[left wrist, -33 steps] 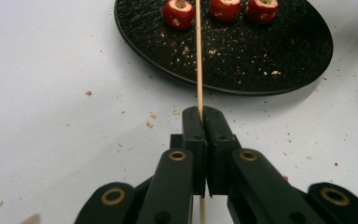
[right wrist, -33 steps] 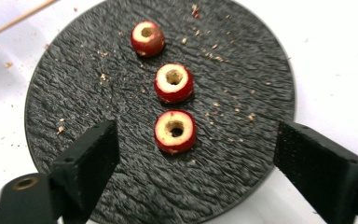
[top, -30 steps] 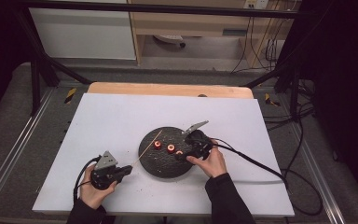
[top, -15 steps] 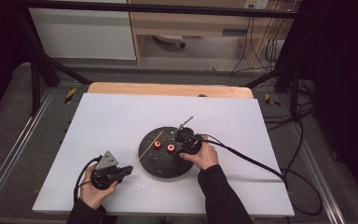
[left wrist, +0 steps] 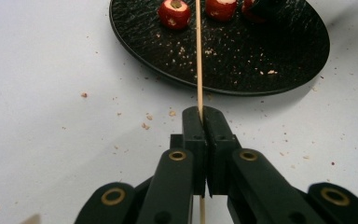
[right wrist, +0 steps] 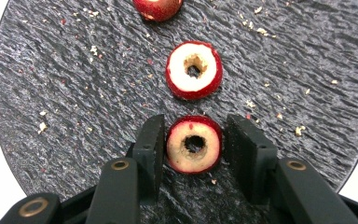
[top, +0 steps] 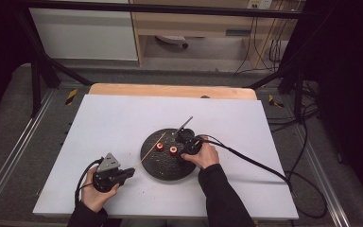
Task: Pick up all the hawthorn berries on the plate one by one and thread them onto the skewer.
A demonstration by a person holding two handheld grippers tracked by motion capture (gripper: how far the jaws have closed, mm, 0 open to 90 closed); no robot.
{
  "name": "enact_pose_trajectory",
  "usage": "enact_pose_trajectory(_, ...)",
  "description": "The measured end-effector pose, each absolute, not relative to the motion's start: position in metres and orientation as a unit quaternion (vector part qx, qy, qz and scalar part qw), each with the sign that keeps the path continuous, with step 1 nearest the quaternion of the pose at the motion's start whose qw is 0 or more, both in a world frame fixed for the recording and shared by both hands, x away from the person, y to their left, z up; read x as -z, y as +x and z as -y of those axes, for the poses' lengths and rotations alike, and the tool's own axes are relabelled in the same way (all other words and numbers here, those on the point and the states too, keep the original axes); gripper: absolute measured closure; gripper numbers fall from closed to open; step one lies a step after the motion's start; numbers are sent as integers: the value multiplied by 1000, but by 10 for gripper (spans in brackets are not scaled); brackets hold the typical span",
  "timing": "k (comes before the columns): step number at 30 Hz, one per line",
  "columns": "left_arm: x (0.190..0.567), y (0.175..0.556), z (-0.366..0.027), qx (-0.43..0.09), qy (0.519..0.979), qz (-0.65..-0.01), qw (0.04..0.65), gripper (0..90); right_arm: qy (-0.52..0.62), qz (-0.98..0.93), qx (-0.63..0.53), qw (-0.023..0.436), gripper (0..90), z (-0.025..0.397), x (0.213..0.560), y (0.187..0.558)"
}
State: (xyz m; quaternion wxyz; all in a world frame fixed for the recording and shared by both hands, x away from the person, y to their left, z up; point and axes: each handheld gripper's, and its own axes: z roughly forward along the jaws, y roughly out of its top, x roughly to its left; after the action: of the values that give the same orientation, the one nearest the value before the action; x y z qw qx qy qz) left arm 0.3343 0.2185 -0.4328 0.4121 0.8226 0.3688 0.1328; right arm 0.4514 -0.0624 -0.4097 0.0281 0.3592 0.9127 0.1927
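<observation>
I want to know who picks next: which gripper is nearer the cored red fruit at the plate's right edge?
Right. The right gripper straddles that cored fruit, jaws open on either side. The left gripper is off the black plate, on the table, clamping the skewer.

Table top [top: 108, 123]: I note white sheet, crumbs scattered.
Far edge [top: 170, 90]: bare wood strip.
Floor: cables [top: 264, 52].

A white table [top: 123, 123] carries a round black plate [top: 157, 165], with crumbs scattered around it.
</observation>
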Motion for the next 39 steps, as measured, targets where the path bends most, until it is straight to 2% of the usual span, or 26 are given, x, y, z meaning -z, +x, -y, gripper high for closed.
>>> enact_pose_trajectory(6,432,334,-218,-134,822,-367,414,881,367,-909,-199,20,617,63,408,451)
enact_pose_trajectory(21,431,328,-208,-139,823,-359,419,881,411,-861,-300,28,620,89,374,435)
enact_pose_trajectory(39,431,324,-189,-147,815,-360,430,881,476,-726,-495,31,622,135,400,410)
